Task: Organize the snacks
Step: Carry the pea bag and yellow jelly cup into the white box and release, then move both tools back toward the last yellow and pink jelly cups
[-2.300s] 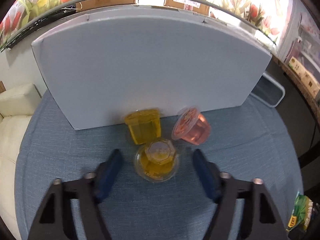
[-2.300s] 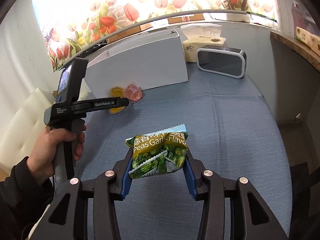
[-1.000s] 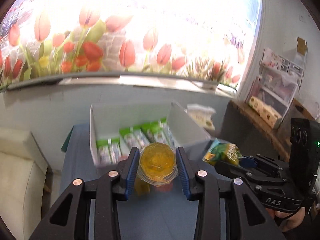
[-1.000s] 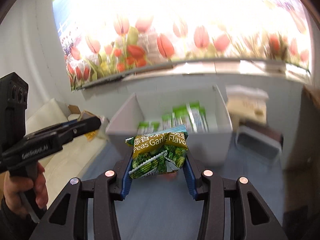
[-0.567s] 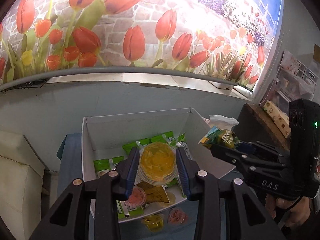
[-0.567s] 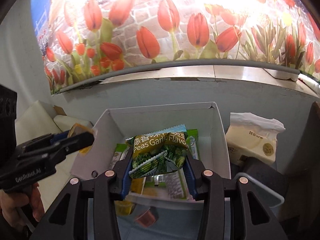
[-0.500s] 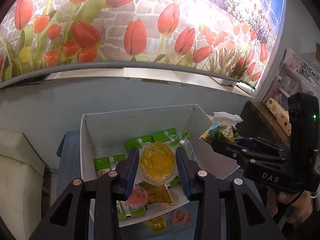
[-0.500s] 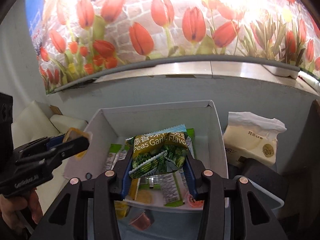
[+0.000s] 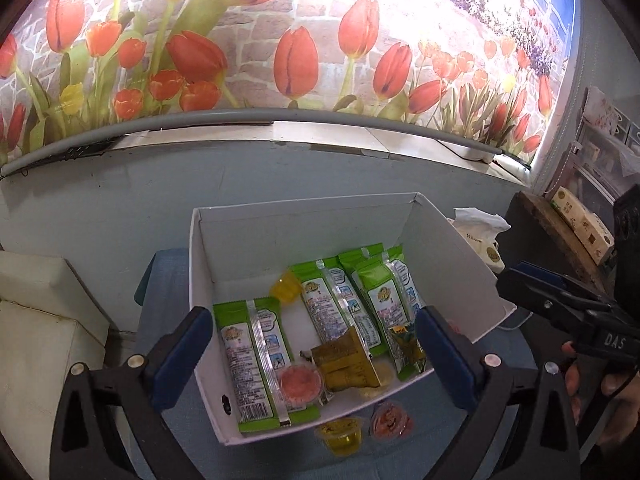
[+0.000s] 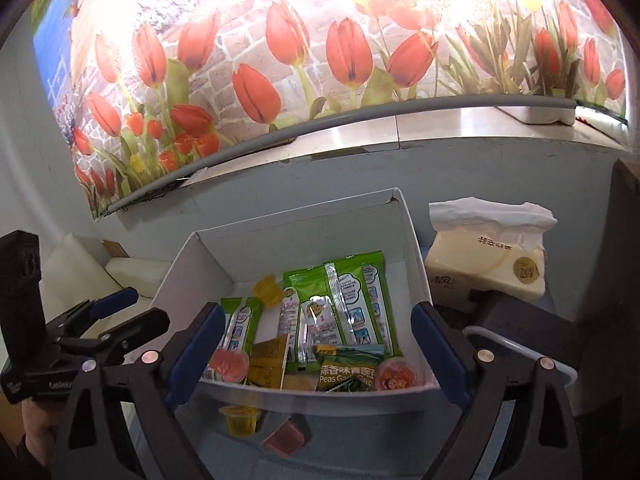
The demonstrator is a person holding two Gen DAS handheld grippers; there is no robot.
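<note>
Both wrist views look down from above, sharing the box (image 9: 304, 216)

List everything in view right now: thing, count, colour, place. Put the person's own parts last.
White cardboard box: one, white, open-topped, on the blue cloth.
Green snack packets: at least four, green and white, lying flat in the box.
Garlic pea bag: one, green and yellow, at the box's near edge.
Jelly cups in the box: a yellow one toward the back, pink ones at the near side.
Jelly cups outside the box: one yellow, one pink, on the cloth before the box.
Tissue pack: one, cream, right of the box.
Blue tablecloth: one, under everything.
Tulip mural: red flowers, back wall.
Left gripper: fingers wide apart, empty, above the box.
Right gripper: fingers wide apart, empty, above the box.
</note>
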